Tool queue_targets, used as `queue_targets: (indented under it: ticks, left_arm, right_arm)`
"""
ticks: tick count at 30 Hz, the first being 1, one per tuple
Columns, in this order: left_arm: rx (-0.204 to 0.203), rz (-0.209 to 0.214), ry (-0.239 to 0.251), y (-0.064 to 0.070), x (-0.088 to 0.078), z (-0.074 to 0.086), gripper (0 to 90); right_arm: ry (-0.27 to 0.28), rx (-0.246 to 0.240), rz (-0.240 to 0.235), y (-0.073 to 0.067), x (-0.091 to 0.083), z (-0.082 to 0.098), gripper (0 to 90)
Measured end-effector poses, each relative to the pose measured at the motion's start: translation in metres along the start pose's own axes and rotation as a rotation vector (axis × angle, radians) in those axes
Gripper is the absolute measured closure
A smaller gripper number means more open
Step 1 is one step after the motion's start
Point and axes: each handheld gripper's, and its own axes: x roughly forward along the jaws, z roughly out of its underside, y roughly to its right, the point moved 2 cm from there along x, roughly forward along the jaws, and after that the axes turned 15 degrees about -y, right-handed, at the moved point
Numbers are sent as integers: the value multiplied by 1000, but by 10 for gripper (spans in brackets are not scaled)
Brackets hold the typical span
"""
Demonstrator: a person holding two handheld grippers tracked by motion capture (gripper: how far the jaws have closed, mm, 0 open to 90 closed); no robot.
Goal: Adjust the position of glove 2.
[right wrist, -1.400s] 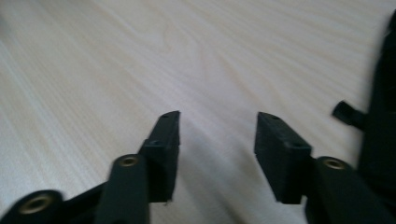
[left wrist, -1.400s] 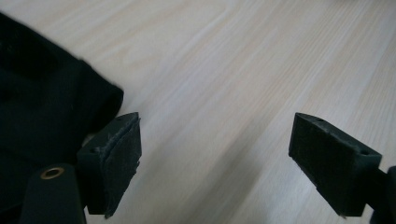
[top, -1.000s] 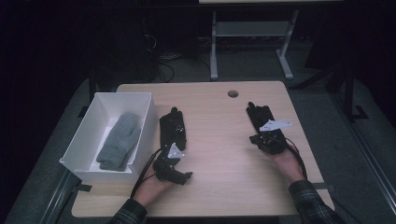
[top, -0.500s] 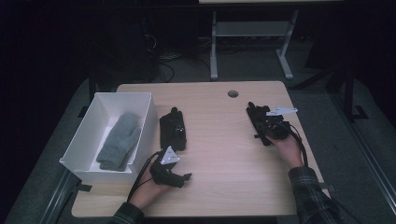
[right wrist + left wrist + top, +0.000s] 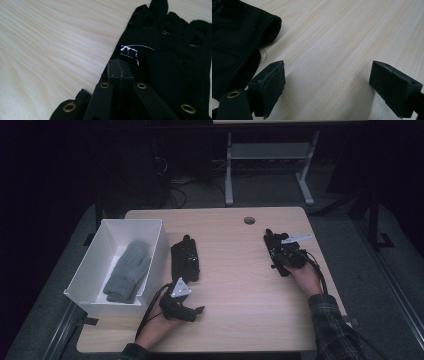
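1. My right gripper (image 5: 272,240) sits over a black fingerless glove (image 5: 172,57) at the right side of the table (image 5: 235,320), well short of the far edge.
2. In the right gripper view its two jaws are pressed flat together with no gap, lying on the glove's cuff side next to a small white-printed label (image 5: 131,52). I cannot tell whether any fabric is pinched between them; they look simply closed on top of it.
3. The glove lies flat, its cut-off finger ends pointing toward the far edge of the table, near a round hole (image 5: 249,220) in the tabletop.
4. A second black glove (image 5: 185,260) lies near the middle-left of the table, also flat, just beside a white box (image 5: 150,227).
5. My left gripper (image 5: 192,312) rests close to the near edge, below that second glove and apart from it.
6. In the left gripper view its jaws stand wide apart with bare wood between them, holding nothing; the glove's edge is just off the left jaw, not touching it as far as I can see.
7. Inside the white box lies a grey mitten (image 5: 125,270), flat on the bottom.
8. The box stands at the table's left edge.
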Motion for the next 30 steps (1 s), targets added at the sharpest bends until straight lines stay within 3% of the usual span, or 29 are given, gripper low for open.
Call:
queue_targets:
  ticks: [3,9,18,22,30]
  left_arm:
    - [0,0,0,0,0,0,127]
    - [0,1,-1,0,0,0,127]
    - [-6,-2,0,0,-1,1,128]
    - [-6,-2,0,0,-1,1,128]
    - [-8,-5,-2,1,-1,1,128]
  right_arm:
    - [-8,1,-16,-4,-1,1,900]
    - [-34,-50,-38,-23,-8,11,900]
    - [-63,-63,-78,-41,-20,29,900]
    - [-70,-76,-117,-51,-26,39,900]
    - [-81,-155,-163,-76,-35,55,900]
